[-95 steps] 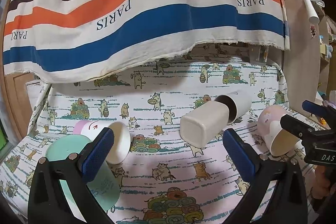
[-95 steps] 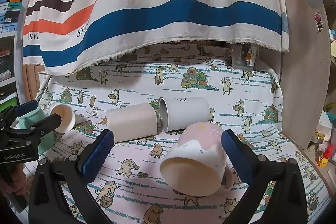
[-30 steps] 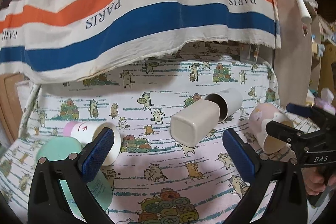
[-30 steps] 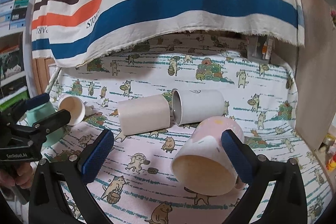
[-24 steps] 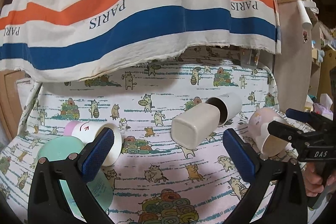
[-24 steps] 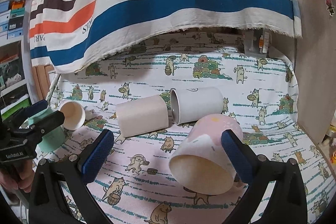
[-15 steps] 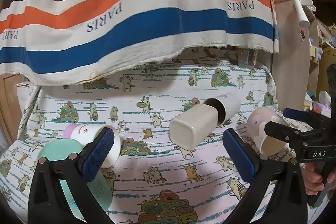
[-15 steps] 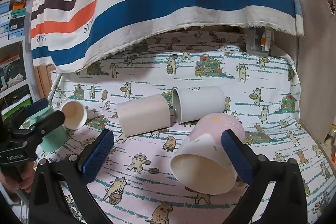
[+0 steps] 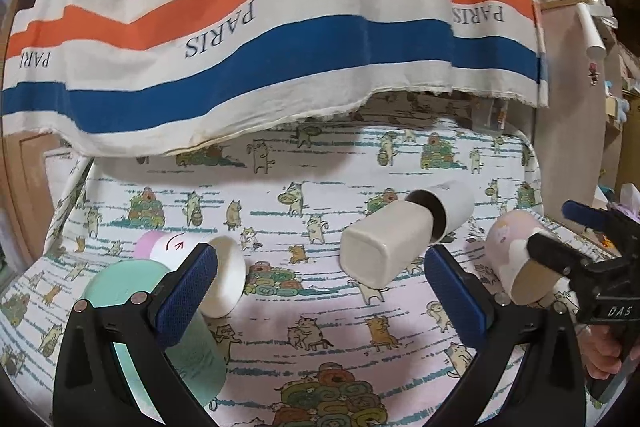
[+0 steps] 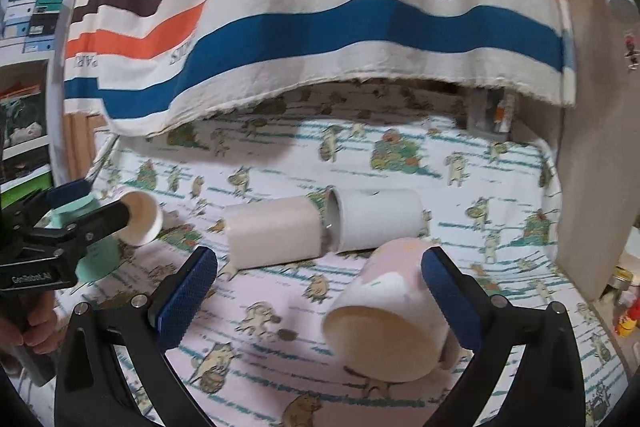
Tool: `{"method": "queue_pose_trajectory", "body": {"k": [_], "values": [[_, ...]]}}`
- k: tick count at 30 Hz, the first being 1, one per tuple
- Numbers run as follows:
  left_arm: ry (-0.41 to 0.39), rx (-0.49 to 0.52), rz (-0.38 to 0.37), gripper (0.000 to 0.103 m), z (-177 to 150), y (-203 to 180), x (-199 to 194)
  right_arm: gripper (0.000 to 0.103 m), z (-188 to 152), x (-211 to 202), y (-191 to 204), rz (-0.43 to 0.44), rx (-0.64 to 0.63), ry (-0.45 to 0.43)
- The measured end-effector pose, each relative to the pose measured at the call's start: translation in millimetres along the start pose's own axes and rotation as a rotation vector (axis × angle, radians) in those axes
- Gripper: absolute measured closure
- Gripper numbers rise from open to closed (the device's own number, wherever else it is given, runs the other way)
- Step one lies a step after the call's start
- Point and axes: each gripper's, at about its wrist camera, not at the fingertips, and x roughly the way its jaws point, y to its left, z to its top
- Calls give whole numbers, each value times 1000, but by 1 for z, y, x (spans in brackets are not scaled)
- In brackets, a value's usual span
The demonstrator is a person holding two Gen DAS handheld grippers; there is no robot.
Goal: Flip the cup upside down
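Five cups lying on a cat-print cloth (image 9: 320, 311), none upright, none yet inverted. In the right wrist view, pink cup (image 10: 390, 311) on its side at about 5 o'clock, mouth turned toward the lens, its far right wall just beside the right blue pad and possibly touching, the left pad well clear. Right gripper (image 10: 318, 291) spread wide, holding nothing. Left gripper (image 9: 320, 291) likewise spread wide and empty, a teal cup (image 9: 120, 291) at 8 o'clock and a small white-and-pink cup (image 9: 216, 275) just beside its left pad. Farther back, near 1 o'clock in the left wrist view, a beige square-bottomed cup (image 9: 384, 247) butted against the mouth of a white cup (image 9: 448, 207). Striped PARIS fabric (image 9: 280, 27) hanging across 12 o'clock. Judged target: the pink cup, nearest the right jaws. Looks like glazed ceramic, so probably stiff, fairly heavy, slick and chippable; free to roll on the soft cloth if nudged. Best taken across the body near mid-height, pads on opposite walls, away from the thin rim and from the handle that seems tucked underneath at the right, though hard to tell. Firm squeeze, lift clear before rotating, then down gently on the rim.
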Motion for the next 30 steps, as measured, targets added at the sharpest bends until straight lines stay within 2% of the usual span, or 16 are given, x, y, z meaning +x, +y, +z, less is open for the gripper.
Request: {"method": "queue_pose_trajectory", "body": {"k": [6,10,17,23,26,30], "values": [[3,0,6,0,-1,0,1,0,5,-6,-10,-45,32,-26],[35,23,0,0,2,-1,1,0,11,-10,-23,-64,72,-16],[61,62,37,0,33,-6,-5,0,35,-22,-53,-144,158,-46],[76,25,-9,0,68,-11,8,0,78,-21,-75,-82,236,-37],[76,-16,-28,0,76,-12,21,0,92,-16,-82,-56,228,-29],[91,-46,-51,0,67,-10,38,0,86,-17,-91,-139,232,-92]]}}
